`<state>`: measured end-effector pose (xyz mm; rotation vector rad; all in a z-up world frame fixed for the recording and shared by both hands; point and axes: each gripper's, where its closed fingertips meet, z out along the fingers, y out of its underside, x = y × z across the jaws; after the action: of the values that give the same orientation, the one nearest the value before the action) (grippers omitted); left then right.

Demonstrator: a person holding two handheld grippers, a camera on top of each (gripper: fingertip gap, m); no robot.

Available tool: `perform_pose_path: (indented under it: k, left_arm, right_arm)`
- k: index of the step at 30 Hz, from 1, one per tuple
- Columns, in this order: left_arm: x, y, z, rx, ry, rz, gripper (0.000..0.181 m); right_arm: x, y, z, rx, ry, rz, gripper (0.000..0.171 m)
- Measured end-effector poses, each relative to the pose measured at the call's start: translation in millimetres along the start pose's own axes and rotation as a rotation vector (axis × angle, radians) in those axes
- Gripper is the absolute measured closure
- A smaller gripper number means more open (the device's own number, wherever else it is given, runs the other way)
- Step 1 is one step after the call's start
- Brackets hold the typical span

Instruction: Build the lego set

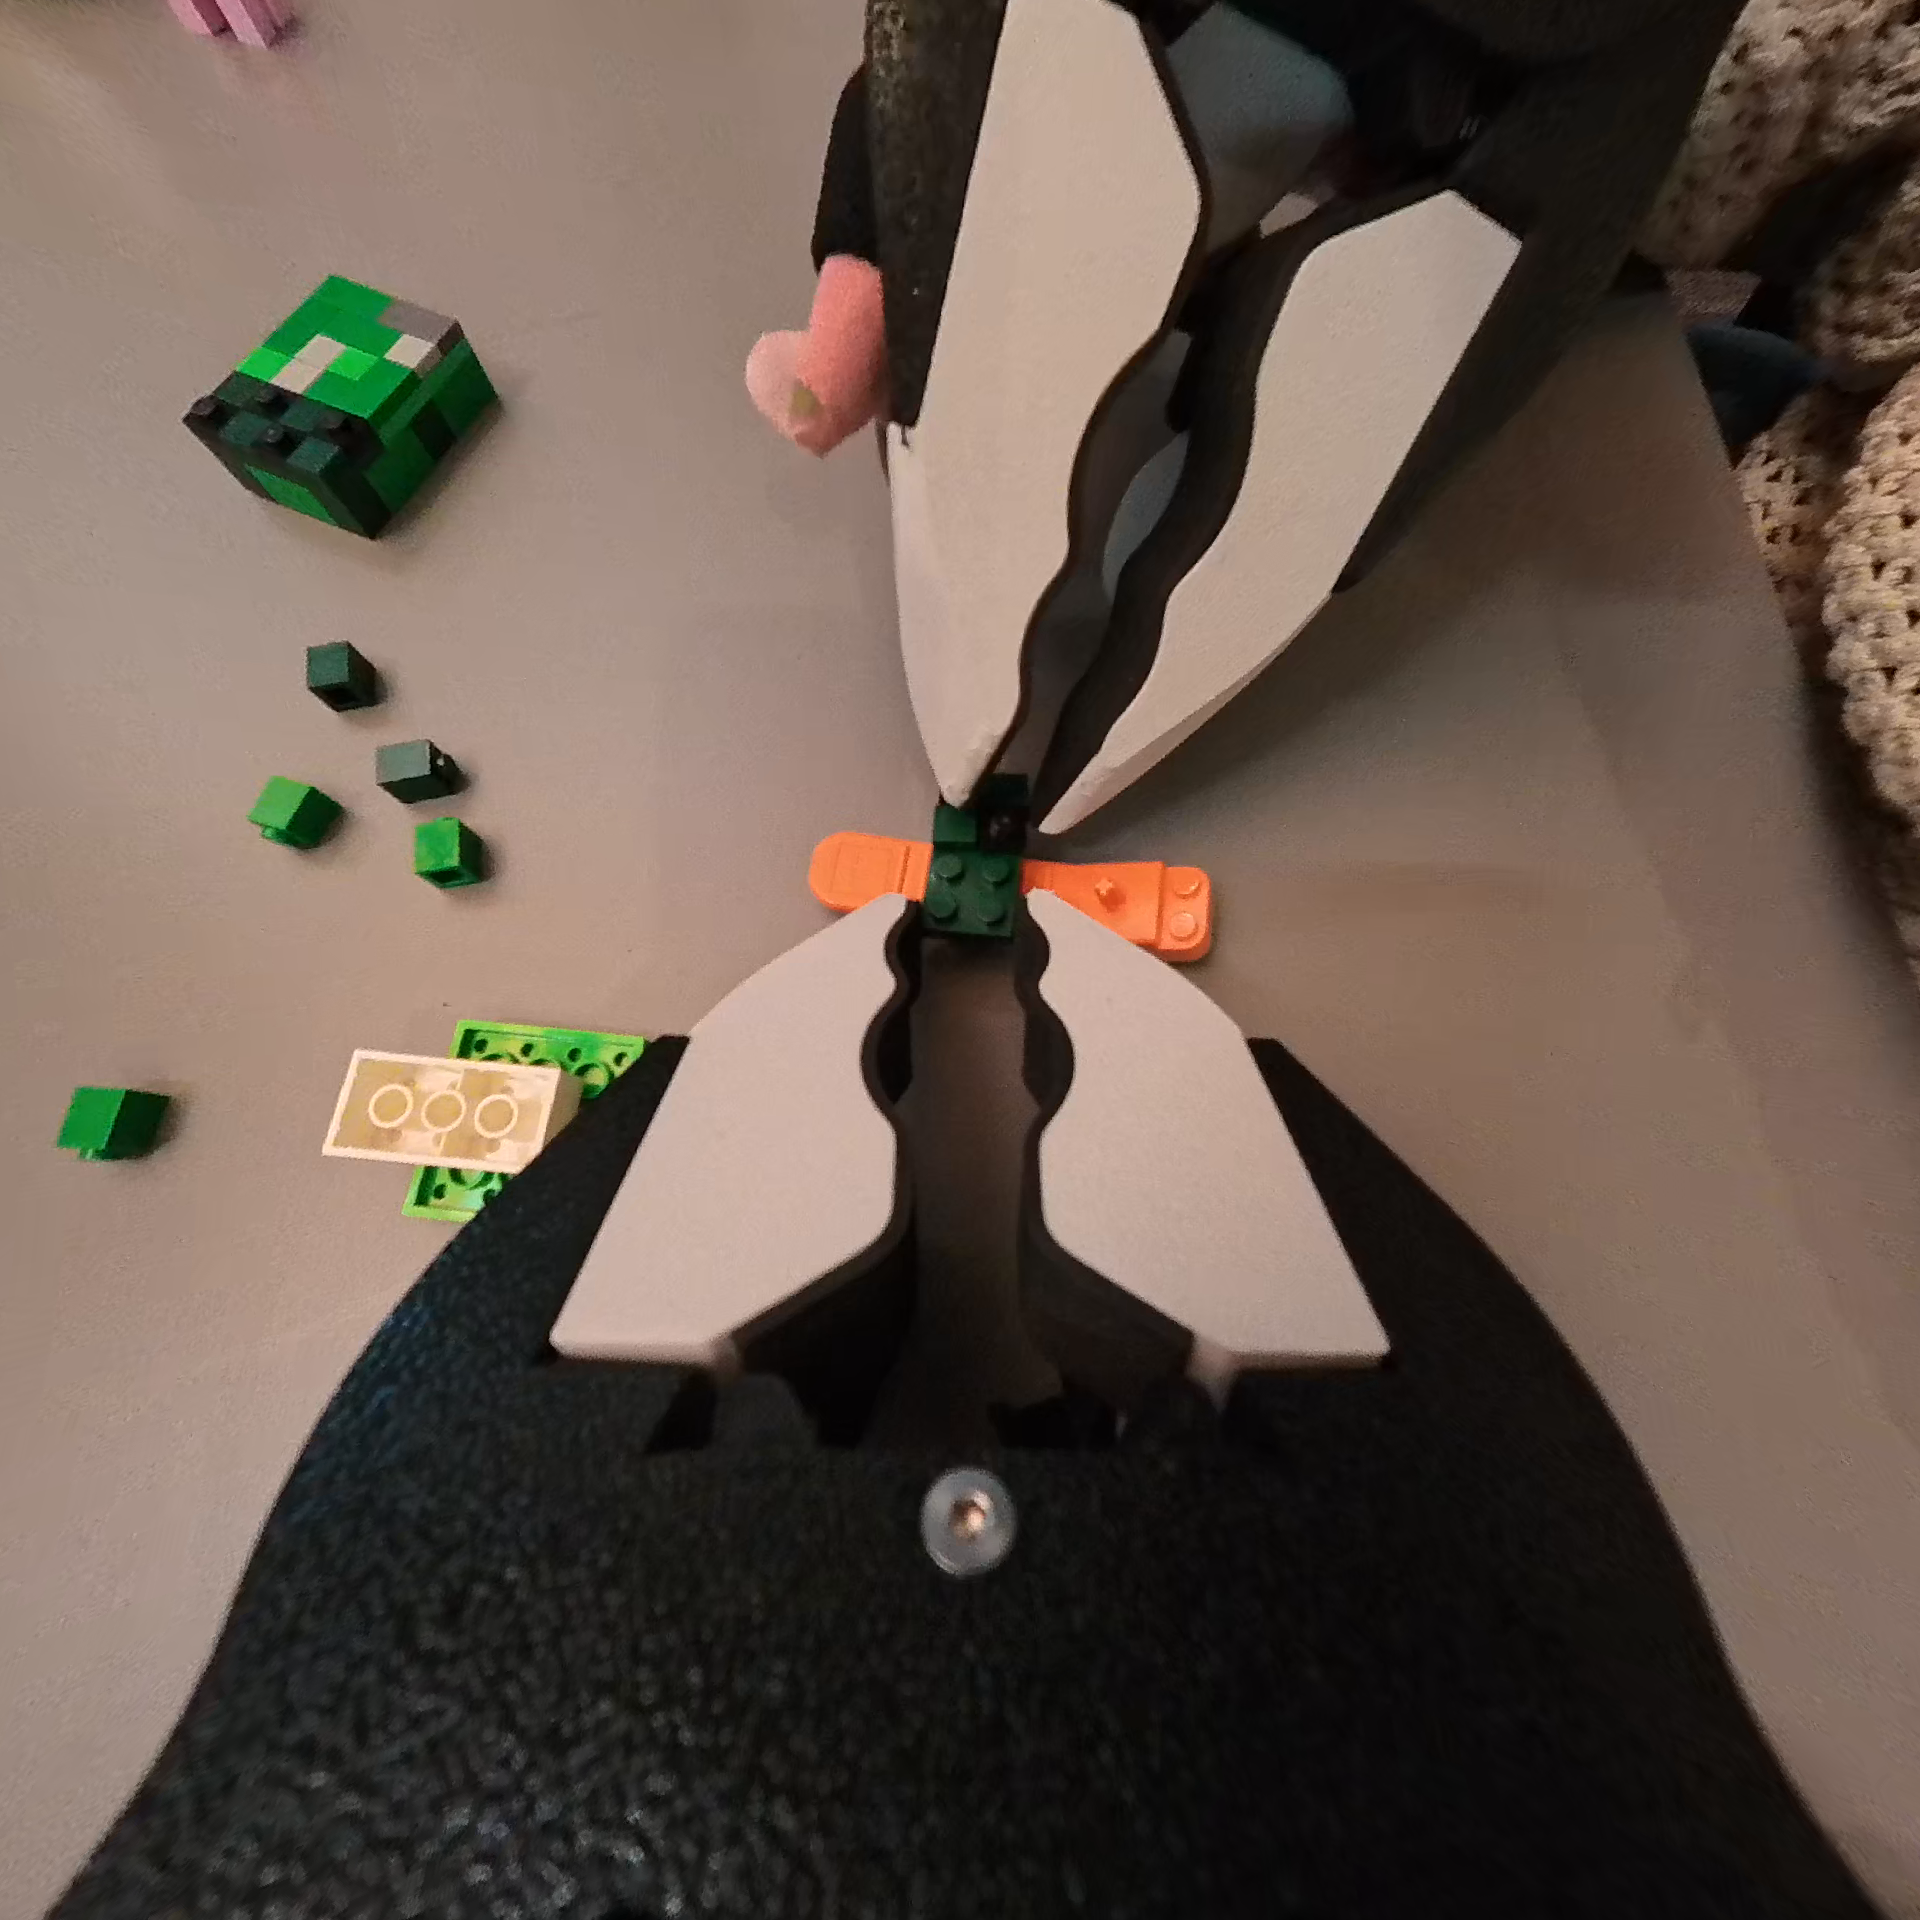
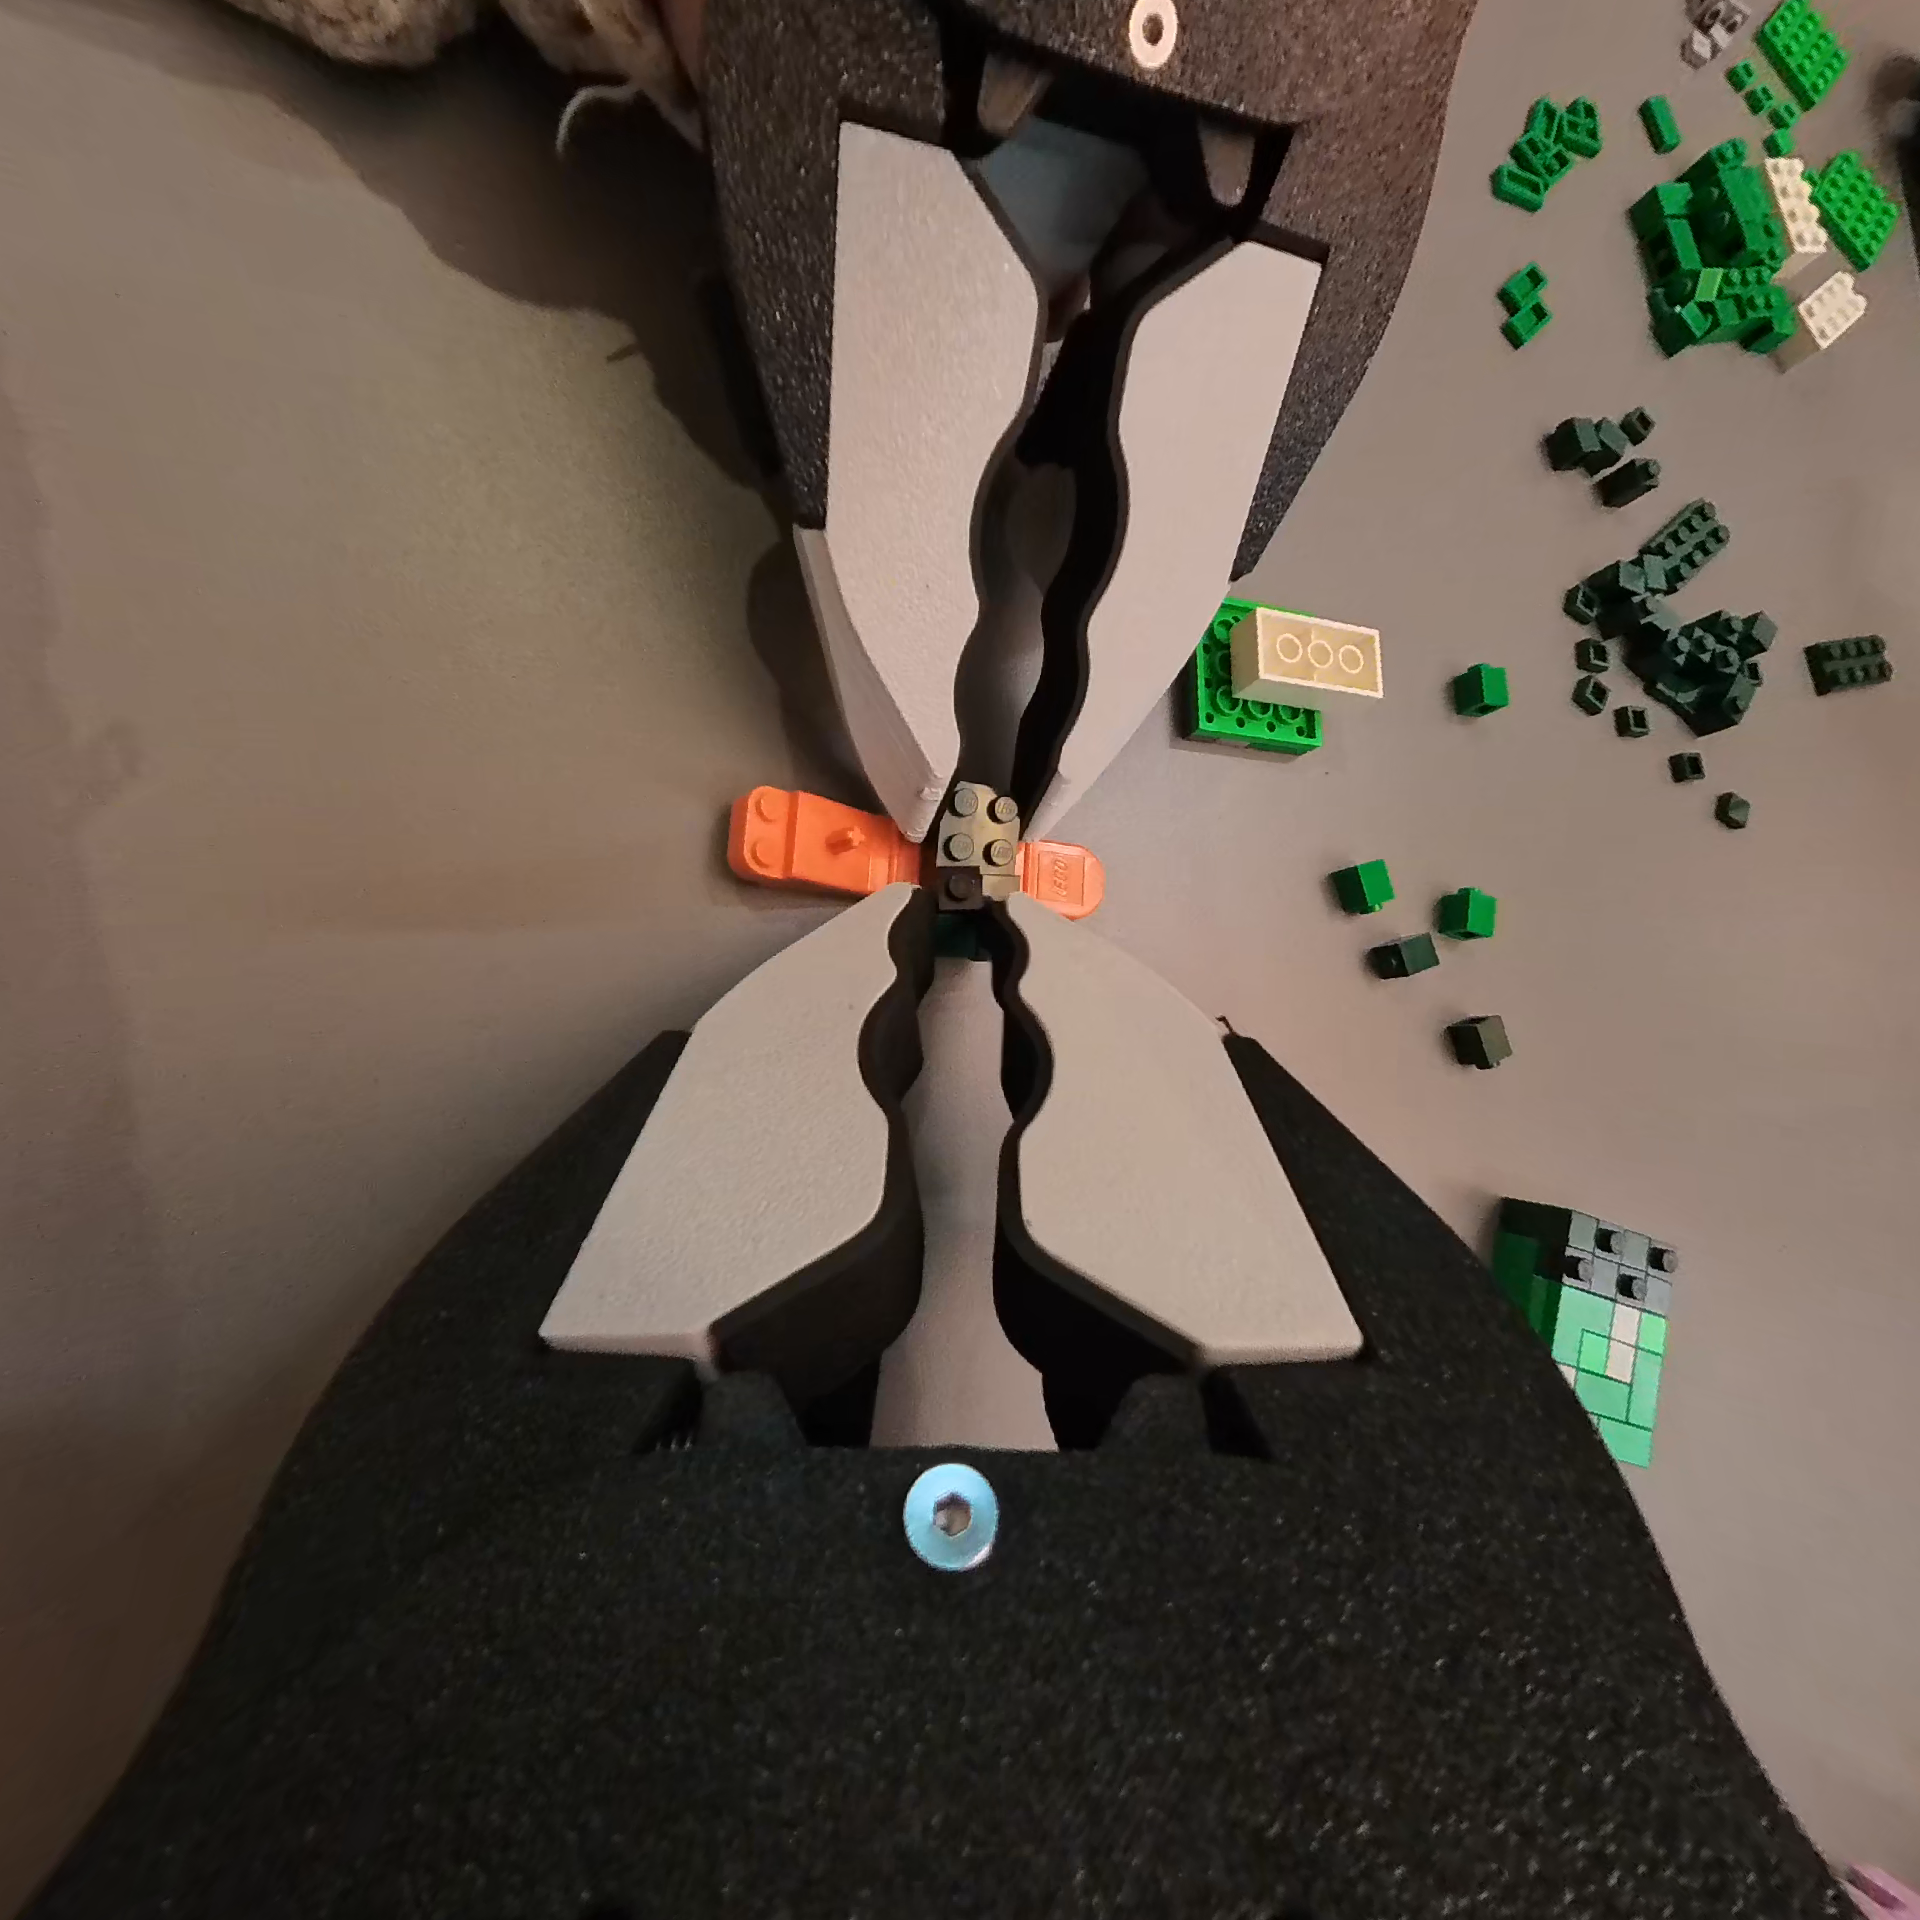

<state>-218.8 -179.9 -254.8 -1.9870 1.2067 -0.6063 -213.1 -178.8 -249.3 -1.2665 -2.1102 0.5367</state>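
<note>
A dark green 2x2 plate [image 1: 971,899] is held studs up over an orange brick separator [image 1: 1122,894] lying on the grey table. My left gripper [image 1: 971,914] is shut on the plate's two sides. My right gripper [image 1: 1008,805] comes in from the far side, shut on a small dark green brick [image 1: 987,823] that touches the plate's far edge. In the right wrist view my right gripper [image 2: 956,912] holds that small brick [image 2: 961,888] against the plate [image 2: 977,826], which the left gripper [image 2: 982,808] pinches above the separator [image 2: 810,847].
A green cube build [image 1: 348,405] [image 2: 1590,1330] and several loose small green bricks [image 1: 296,810] lie to my left. A white brick on a lime plate [image 1: 447,1112] [image 2: 1314,655] sits nearby. Piles of green [image 2: 1745,239] and dark green bricks [image 2: 1673,634] lie farther off. Knitted fabric [image 1: 1860,623] borders the table's right edge. Both grippers' tips are close together, under 4 cm apart.
</note>
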Motion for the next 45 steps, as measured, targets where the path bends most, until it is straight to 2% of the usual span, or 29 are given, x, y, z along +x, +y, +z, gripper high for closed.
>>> perform_pose_path:
  k: [5,9,14,20,24,32,36,45]
  left_arm:
    - [-1.5,0.2,-0.3,0.000,-0.009,-0.010,0.165]
    - [-7.1,0.6,-1.3,0.002,-0.039,-0.043,0.165]
    - [-15.2,-0.6,-5.3,0.028,-0.069,-0.110,0.165]
    - [-25.0,-5.5,-14.4,0.081,-0.103,-0.188,0.165]
    - [-28.8,-8.0,-18.8,0.111,-0.112,-0.230,0.165]
    - [-30.5,-6.2,-18.5,0.116,-0.107,-0.250,0.165]
    - [-28.8,-6.8,-17.6,0.118,-0.095,-0.254,0.165]
    - [-26.5,-5.8,-14.7,0.111,-0.085,-0.246,0.165]
  right_arm:
    - [3.5,2.4,-3.5,0.000,0.034,0.005,0.153]
    - [10.5,3.5,-7.1,0.044,0.121,-0.016,0.135]
    - [22.1,-0.6,-9.9,0.035,0.350,-0.240,0.128]
    - [40.0,-7.7,-7.1,-0.080,0.636,-0.559,0.133]
    - [44.9,-8.0,2.0,-0.146,0.712,-0.674,0.137]
    - [50.9,-10.8,11.2,-0.182,0.748,-0.753,0.146]
    - [52.2,-11.9,10.0,-0.188,0.775,-0.785,0.160]
    - [52.3,-12.5,6.8,-0.190,0.807,-0.806,0.162]
